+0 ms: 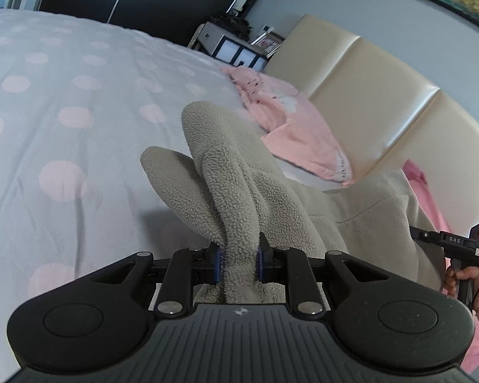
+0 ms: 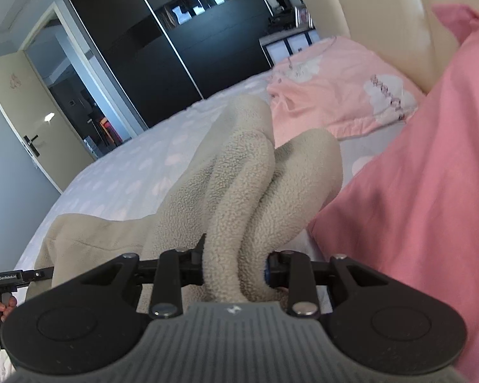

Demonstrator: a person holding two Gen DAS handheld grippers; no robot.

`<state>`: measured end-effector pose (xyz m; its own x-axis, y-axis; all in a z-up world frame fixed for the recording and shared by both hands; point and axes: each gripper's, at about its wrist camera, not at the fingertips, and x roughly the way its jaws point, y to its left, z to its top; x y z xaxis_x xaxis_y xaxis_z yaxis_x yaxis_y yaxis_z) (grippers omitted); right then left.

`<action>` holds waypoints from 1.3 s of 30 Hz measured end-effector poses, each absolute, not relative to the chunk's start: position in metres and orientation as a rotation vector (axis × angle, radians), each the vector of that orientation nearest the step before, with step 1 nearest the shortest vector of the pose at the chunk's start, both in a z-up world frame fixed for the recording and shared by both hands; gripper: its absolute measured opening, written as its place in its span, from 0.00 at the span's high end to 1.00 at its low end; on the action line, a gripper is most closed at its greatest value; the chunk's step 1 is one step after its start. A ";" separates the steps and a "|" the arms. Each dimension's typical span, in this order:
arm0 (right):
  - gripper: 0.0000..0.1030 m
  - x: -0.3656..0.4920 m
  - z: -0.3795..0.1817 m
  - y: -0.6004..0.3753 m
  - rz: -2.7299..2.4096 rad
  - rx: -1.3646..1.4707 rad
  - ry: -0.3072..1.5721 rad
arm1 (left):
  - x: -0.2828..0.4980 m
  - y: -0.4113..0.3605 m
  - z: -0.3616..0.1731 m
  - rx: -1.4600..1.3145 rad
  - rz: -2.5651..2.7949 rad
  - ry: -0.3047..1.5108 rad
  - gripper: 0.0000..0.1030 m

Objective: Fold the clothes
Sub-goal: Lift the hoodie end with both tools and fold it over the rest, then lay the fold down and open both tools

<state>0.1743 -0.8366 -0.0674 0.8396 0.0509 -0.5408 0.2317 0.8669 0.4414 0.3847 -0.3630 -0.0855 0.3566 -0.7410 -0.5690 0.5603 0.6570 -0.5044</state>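
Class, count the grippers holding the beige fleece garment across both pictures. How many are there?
2. The left gripper clamps a bunched fold of the fleece garment on one side; the right gripper clamps a thicker bunch on the other side. None appears hidden.

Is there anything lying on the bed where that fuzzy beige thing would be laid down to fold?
Nothing visible on the dotted bedspread ahead. The beige fleece garment is clamped in both tools; pink pillows lie only toward the headboard.
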 end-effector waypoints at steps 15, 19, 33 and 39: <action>0.55 0.189 -0.149 -0.849 -0.299 0.475 0.722 | 0.389 -0.368 -0.136 -0.097 -0.746 0.951 0.80; 0.43 0.189 -0.148 -0.840 -0.371 0.438 0.740 | 0.385 -0.378 -0.131 -0.042 -0.682 0.971 0.77; 0.18 0.132 -0.066 -0.806 -0.443 0.300 0.614 | 0.305 -0.371 -0.044 0.179 -0.569 0.724 0.42; 0.11 0.111 -0.013 -0.751 -0.408 0.205 0.595 | 0.231 -0.387 0.013 0.278 -0.594 0.555 0.27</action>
